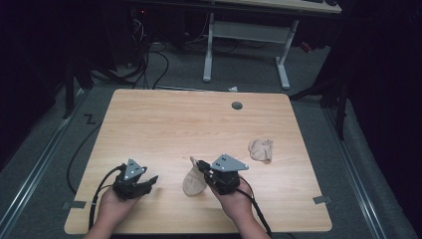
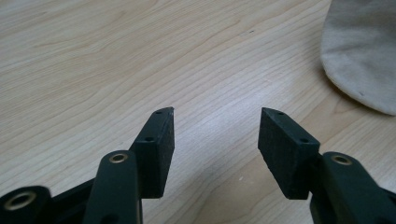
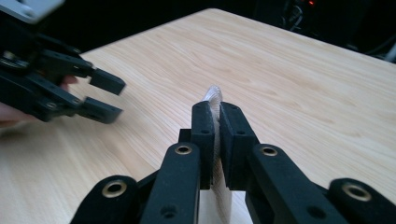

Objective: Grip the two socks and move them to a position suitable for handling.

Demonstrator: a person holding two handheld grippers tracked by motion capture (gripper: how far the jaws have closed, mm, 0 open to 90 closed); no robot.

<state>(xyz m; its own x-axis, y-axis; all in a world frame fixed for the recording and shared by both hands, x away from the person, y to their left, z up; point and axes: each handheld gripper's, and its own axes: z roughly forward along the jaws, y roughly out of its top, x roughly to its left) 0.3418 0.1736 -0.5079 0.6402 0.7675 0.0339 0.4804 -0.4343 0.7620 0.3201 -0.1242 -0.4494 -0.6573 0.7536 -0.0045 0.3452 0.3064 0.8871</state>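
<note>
A beige sock [image 1: 194, 183] lies near the front middle of the wooden table [image 1: 169, 124]. My right gripper [image 1: 201, 166] is shut on its upper end. In the right gripper view the sock's edge [image 3: 213, 95] sticks up between the closed jaws of that gripper [image 3: 217, 114]. My left gripper [image 1: 149, 182] rests low at the front left, open, a short way left of the sock. Nothing sits between the jaws of the left gripper [image 2: 215, 128], and the sock's toe [image 2: 362, 51] shows at the upper right of its view. The left gripper [image 3: 105, 97] also appears open in the right gripper view.
A second beige sock [image 1: 261, 150] lies crumpled at the right of the table. A grey grommet [image 1: 237, 105] is set near the far edge. Beyond the table stand the white legs of another desk [image 1: 208, 50] and floor cables [image 1: 161, 64].
</note>
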